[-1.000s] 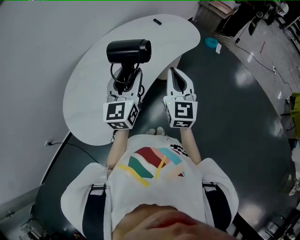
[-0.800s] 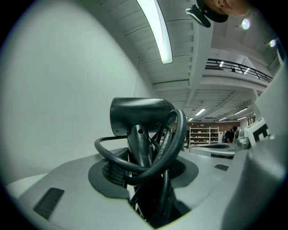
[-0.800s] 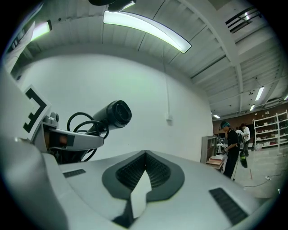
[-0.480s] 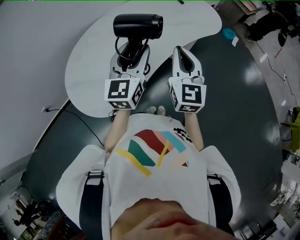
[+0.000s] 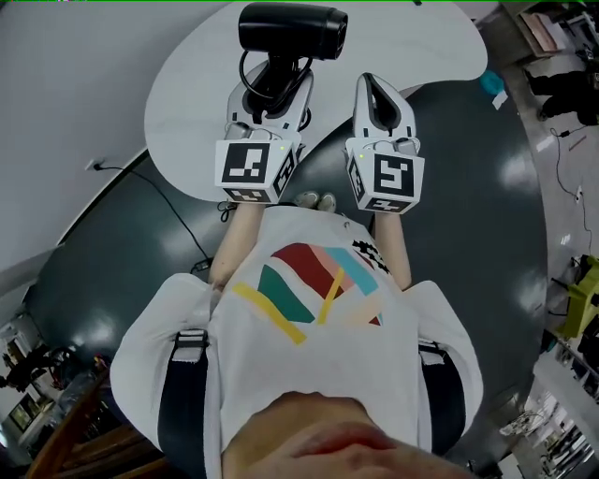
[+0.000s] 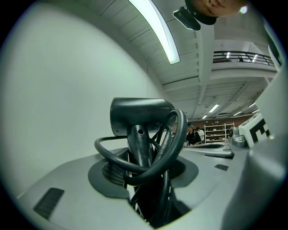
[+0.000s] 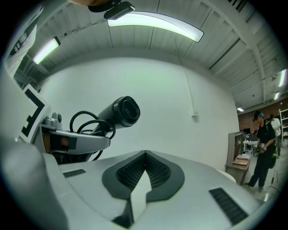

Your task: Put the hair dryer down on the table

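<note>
L gripper [image 5: 272, 86] holds hair dryer [image 5: 292, 28] above table [image 5: 187, 122]

— Can you read any lettering from where you stand?

— No, none. Your marker cubes [image 5: 251, 168] carry only black-and-white squares, and your shirt [image 5: 314, 299] only coloured stripes. The faint print on the hair dryer [image 6: 139, 117] is too small to read.

Black hair dryer [image 5: 292, 28] clamped by its handle in left gripper [image 5: 274, 77], barrel lying crosswise over the white oval table [image 5: 187, 122]; black cord [image 5: 253, 82] looped about the handle between the jaws; contact with tabletop not determinable; right gripper [image 5: 372, 86] just beside, jaws together, tip at the table's edge, body over dark floor [image 5: 487, 243].
</note>
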Tool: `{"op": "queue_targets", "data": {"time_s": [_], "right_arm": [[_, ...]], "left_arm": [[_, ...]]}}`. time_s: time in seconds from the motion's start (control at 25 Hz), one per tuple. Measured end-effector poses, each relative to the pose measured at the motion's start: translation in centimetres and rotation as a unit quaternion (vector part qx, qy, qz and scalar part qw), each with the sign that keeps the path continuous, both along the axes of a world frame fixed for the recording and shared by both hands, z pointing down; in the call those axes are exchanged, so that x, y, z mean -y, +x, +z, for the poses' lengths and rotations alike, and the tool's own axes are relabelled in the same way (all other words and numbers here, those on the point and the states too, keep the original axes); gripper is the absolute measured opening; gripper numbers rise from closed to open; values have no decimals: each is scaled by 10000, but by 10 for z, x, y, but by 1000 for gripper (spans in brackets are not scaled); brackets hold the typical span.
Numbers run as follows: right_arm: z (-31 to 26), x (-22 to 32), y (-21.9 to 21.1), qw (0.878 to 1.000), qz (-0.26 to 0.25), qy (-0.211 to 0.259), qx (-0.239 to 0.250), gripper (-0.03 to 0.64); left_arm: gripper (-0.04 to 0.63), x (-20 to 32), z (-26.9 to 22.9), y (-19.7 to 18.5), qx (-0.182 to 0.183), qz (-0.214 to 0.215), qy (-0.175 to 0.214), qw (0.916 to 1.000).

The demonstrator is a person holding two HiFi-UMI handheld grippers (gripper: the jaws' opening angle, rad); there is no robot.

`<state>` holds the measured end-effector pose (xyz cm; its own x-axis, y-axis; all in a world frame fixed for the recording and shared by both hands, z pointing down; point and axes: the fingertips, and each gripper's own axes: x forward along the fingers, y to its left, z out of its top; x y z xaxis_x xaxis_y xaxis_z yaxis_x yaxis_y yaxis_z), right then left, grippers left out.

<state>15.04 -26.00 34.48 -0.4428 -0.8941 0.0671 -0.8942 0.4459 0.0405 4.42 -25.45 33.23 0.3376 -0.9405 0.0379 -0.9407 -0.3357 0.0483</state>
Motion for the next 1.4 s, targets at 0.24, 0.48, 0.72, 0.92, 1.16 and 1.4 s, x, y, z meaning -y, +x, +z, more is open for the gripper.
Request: {"op": "queue_targets", "data": {"time_s": [0.24, 0.48, 0.72, 0.92, 1.16, 1.4], "right_arm": [[-11, 3, -61, 9995, -306, -11, -23, 11], [-12, 5, -73, 9989, -469, -29, -22, 9], [-12, 0, -81, 9988, -479, -87, 0, 11], [-7, -2, -85, 9989, -444, -144, -44, 11], [-2, -7, -88, 9987, -459, -219, -101, 9], [1, -14, -94, 9985, -447, -292, -153, 11]], "left_arm": [[218, -3, -10, -62, -4, -333, 13, 9994], [218, -2, -11, -77, 22, -515, 18, 9987], [218, -3, -9, -95, 69, -658, -37, 9978], [218, 3, 1, -109, 123, -772, -201, 9967], [218, 14, 20, -121, 236, -903, -492, 9944], [218, 30, 41, -136, 335, -923, -893, 9912]]}}
